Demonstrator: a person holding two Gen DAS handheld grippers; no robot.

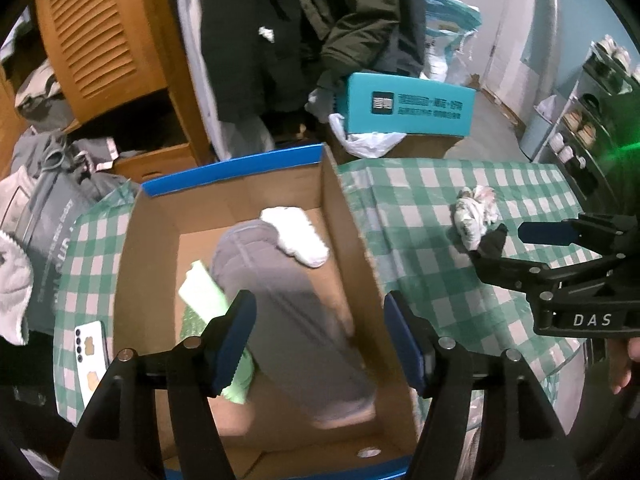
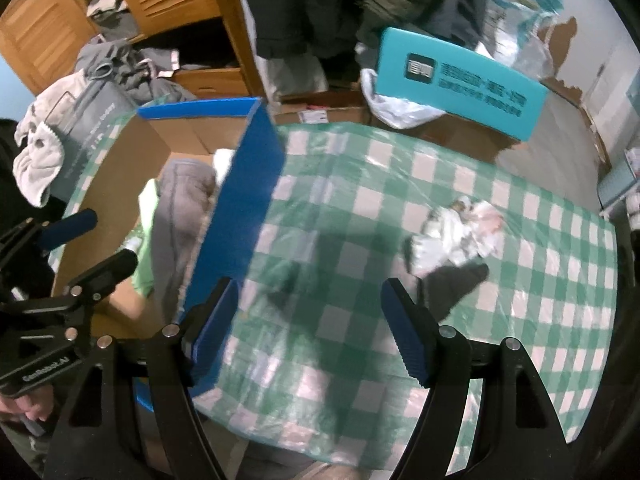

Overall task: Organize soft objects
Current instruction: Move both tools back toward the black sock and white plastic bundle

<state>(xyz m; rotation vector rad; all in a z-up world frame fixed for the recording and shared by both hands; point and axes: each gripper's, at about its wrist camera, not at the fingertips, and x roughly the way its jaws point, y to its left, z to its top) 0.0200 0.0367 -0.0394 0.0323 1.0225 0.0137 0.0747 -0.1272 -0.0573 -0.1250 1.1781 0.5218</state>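
Three soft items already lay in the cardboard box [image 1: 352, 216]: a long grey garment [image 1: 292, 300], a white fluffy piece [image 1: 296, 236] at its far end, and a pale green cloth [image 1: 208, 296] along its left side. You held the left hand-held gripper [image 1: 320, 340] above the box with its blue pads spread and nothing between them; judged from that, the drop into the box was finished. You held the right hand-held gripper [image 2: 308, 332] over the worktop [image 2: 360, 184], jaws likewise spread and empty, its left finger just beside the box's blue outer wall.

One item was left outside: a crumpled white patterned cloth [image 2: 460, 236] with a dark sock-like piece [image 2: 456, 284] touching its near edge, well apart from the box. Your next move probably called for reaching the right gripper forward and right to that bundle. The checked cover looked glossy, like plastic film, so the cloth may slide; pinch a raised fold.
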